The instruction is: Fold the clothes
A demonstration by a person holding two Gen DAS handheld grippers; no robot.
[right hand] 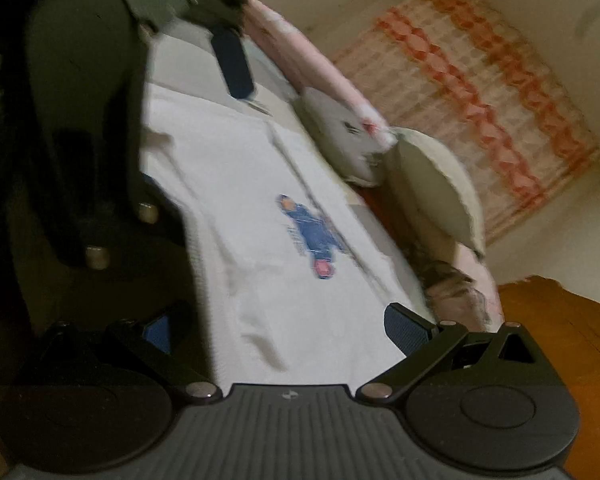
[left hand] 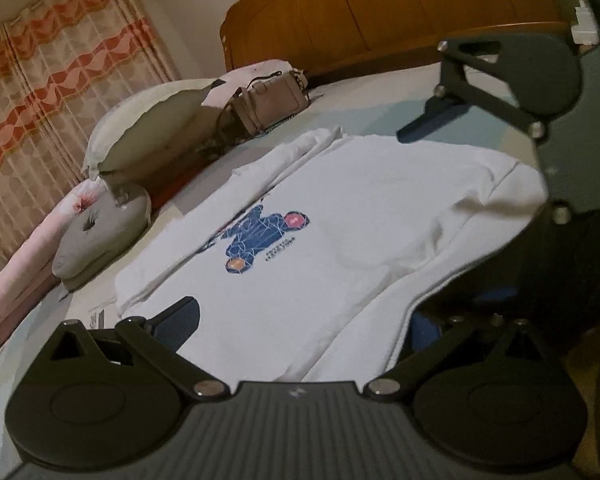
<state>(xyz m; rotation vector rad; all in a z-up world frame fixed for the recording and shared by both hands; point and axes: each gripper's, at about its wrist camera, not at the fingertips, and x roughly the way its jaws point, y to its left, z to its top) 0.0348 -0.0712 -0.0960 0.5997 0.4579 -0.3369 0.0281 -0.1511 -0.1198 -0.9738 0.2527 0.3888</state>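
Through the left wrist camera we see the white sweatshirt (left hand: 340,224) spread flat on the bed (left hand: 380,92), its blue figure print (left hand: 262,238) facing up and one sleeve folded in along the far left edge. Our left gripper (left hand: 300,324) hangs over the near hem with its jaws spread wide, one blue pad at the left over the cloth, the other at the right half hidden beside the garment's edge; nothing is held between them. At the far right the right gripper (left hand: 500,92) hovers above the shoulder end. Beyond the sweatshirt we spot a beige handbag (left hand: 272,100), a pale pillow (left hand: 148,128), a grey cushion (left hand: 104,232) and a wooden headboard (left hand: 380,12), with an orange-striped curtain (left hand: 60,92) at the far left.

Over to the right wrist camera, and it is blurred. Our right gripper (right hand: 280,328) also has its jaws wide apart, empty, one pad at the right just over the cloth, the other at the left in shadow. The sweatshirt (right hand: 260,208) runs away from us. The left gripper (right hand: 232,60) appears at the far end above the hem, its dark body filling the left side.
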